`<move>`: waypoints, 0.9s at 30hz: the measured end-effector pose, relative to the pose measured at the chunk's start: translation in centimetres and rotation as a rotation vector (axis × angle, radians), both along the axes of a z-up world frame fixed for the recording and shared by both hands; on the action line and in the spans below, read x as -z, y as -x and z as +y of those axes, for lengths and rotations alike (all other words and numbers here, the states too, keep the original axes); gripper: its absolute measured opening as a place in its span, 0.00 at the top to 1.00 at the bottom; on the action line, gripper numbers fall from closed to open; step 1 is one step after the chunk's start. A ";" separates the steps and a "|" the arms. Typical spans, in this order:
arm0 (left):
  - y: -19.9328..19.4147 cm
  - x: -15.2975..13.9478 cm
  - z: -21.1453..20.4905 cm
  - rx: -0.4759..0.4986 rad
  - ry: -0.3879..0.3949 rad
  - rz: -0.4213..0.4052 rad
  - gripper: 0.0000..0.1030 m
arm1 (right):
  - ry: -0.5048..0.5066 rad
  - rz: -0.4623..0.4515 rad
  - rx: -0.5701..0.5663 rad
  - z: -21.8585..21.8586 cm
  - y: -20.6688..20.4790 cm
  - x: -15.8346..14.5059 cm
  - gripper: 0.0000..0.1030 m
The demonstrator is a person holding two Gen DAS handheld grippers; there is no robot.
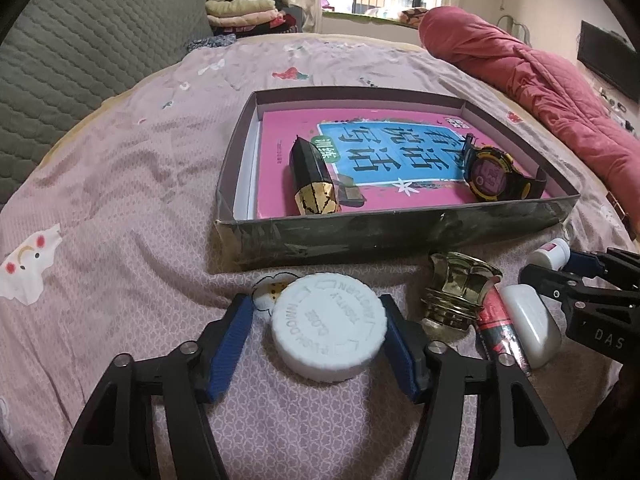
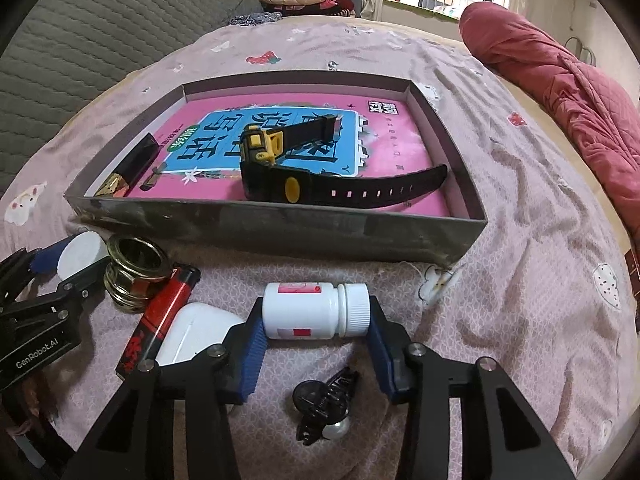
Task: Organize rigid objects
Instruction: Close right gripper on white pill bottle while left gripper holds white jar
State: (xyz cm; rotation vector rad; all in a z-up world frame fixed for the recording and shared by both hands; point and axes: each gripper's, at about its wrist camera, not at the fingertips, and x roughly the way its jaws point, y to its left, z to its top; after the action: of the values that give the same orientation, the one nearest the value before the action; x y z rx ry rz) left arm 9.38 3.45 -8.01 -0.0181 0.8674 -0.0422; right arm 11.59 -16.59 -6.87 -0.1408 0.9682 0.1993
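The left tongs [image 1: 318,344] were spread around a white screw cap [image 1: 329,326] lying flat on the bed [image 1: 120,208], the blue pads flanking it on either side with a slight gap visible, so no firm pinch could be claimed. The right tongs [image 2: 316,340] were likewise spread about a small white pill bottle [image 2: 316,311] lying on its side, its long axis running across from pad to pad, cap toward the right pad; contact at the ends looked close but was not certain. The shallow cardboard box [image 2: 280,232] stood directly ahead of both tongs, its near wall between them and the pink book [image 2: 400,136] inside, where a black-and-yellow watch [image 2: 280,164] and a black-and-gold lipstick [image 1: 314,178] already lay. A lift over that near wall was judged necessary. Open room inside was seen between lipstick and watch. Just right of the cap, a brass fitting [image 1: 460,296], a red tube [image 1: 500,328] and a white case [image 1: 532,324] crowded the ground between the two tongs, and a black hair clip [image 2: 324,404] lay below the bottle.
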 end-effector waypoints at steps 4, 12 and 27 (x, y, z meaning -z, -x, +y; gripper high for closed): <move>0.0 -0.3 0.3 0.001 0.015 -0.008 0.50 | -0.012 -0.005 0.002 -0.1 0.1 -0.3 0.55; 0.0 -1.0 1.5 0.005 0.104 -0.024 0.50 | -0.046 -0.029 0.026 -0.9 0.0 -1.2 0.55; 2.1 -3.7 0.8 0.024 0.073 -0.114 0.50 | -0.093 -0.040 0.033 -1.8 0.0 -1.8 0.55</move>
State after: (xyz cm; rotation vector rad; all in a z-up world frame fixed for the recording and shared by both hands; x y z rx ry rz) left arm 7.30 4.25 -4.31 -0.0733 0.7521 -0.0961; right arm 11.57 -18.36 -5.05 -0.0438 0.9191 0.2101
